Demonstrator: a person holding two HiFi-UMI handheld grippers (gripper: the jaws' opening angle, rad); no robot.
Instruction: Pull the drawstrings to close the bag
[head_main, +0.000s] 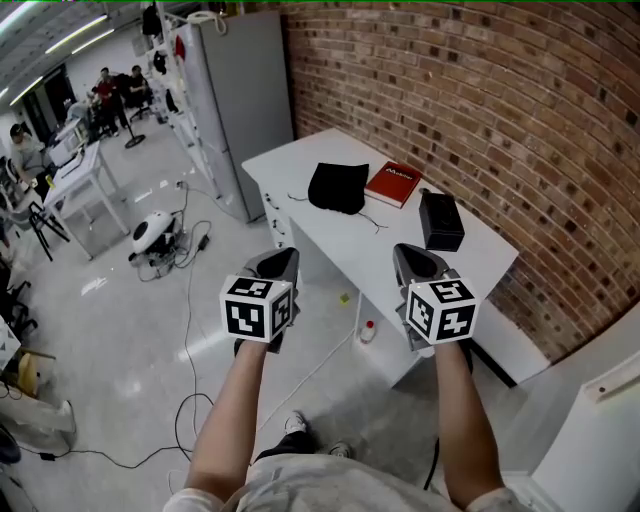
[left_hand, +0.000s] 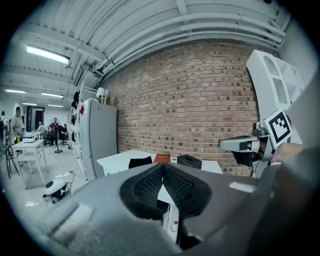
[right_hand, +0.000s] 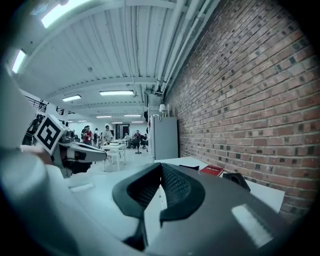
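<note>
White table (head_main: 290, 165) along brick wall (head_main: 450, 80), black bag (head_main: 338, 187) atop; left tongs (head_main: 285, 258), right tongs (head_main: 408, 255) closed, empty.

Both tools, the left tool (head_main: 283, 256) and the right tool (head_main: 409, 252), hung over the floor (head_main: 120, 330) short of the tabletop (head_main: 290, 160), with open air between them and its near edge. The near strip of the tabletop was bare except for a thin cord (head_main: 372, 222). Farther in, the black drawstring bag (head_main: 338, 187), the red book (head_main: 392, 184) just beside it and the black box (head_main: 440, 220) stood in a row, with narrow gaps between them. The brick wall (head_main: 450, 90) closed off the far side, right behind that row. A tall grey cabinet (head_main: 240, 100) blocked the tabletop's left end. The two tools were well apart from each other.
</note>
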